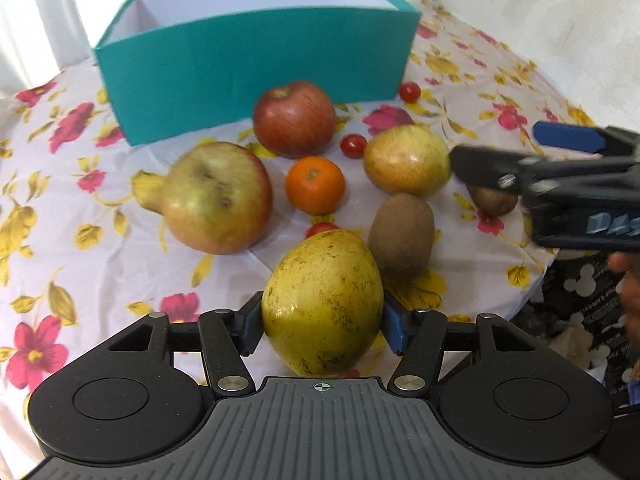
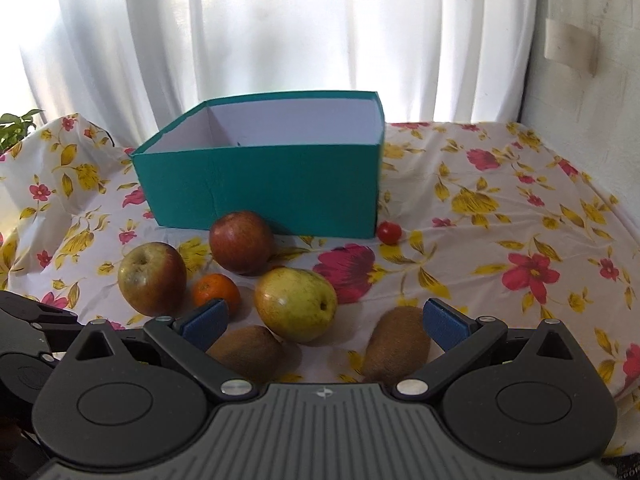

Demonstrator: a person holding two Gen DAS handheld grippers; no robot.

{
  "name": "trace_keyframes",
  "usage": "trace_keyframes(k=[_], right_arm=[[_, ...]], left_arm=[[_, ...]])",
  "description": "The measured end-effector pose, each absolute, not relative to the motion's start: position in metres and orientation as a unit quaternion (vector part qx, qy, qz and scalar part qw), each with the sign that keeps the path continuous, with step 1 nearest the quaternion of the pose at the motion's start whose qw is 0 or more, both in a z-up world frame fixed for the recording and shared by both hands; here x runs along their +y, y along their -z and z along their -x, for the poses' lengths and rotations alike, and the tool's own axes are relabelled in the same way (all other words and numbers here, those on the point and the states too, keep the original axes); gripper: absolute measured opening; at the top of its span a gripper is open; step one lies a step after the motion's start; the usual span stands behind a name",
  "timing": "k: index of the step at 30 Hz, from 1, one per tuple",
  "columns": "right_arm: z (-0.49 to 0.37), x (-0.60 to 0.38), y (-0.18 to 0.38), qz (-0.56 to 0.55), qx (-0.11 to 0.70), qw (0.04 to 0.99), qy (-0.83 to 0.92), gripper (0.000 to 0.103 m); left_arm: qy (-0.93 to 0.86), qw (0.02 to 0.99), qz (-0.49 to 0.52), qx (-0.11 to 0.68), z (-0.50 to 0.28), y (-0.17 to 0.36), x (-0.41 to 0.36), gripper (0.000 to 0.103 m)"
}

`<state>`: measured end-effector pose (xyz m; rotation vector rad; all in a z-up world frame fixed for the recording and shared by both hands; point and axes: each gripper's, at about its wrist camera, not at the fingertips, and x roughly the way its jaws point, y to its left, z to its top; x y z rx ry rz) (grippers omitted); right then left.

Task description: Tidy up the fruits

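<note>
So the left gripper (image 1: 322,322) has its blue pads clamped on either side of a yellow-green pear (image 1: 322,300), which sits right between the fingers, close to the camera. Its skin is smooth and a bit shiny, with brown speckles all over and a fat egg shape.

The right gripper (image 2: 325,322) is spread wide with nothing in it. One kiwi (image 2: 398,346) lies just inside its right pad, and a second kiwi (image 2: 248,350) sits near the left pad. Both are fuzzy, brown and oval.

Beyond them is a second pear (image 2: 295,304), greenish with a reddish blush, then a small glossy mandarin (image 2: 217,290), a green-red apple (image 2: 152,278) with a dimpled top, and a darker red apple (image 2: 241,241) close to the box.

The teal box (image 2: 260,184) is cardboard-looking with a white inside, open on top, sitting behind the fruit. A cherry tomato (image 2: 389,232) sits by its corner, and two more (image 1: 353,145) show up in the left view.

Everything's on a wrinkly floral tablecloth (image 2: 500,220).
</note>
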<state>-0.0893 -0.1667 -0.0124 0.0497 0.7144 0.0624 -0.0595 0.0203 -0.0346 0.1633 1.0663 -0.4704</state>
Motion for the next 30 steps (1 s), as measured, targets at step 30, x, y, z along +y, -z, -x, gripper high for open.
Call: trace_keyframes(k=[30], right_arm=[[0.020,-0.138,0.065,0.010,0.420,0.907,-0.031,0.067]], left_arm=[[0.198,0.850,-0.062,0.484,0.034,0.004,0.050,0.063]])
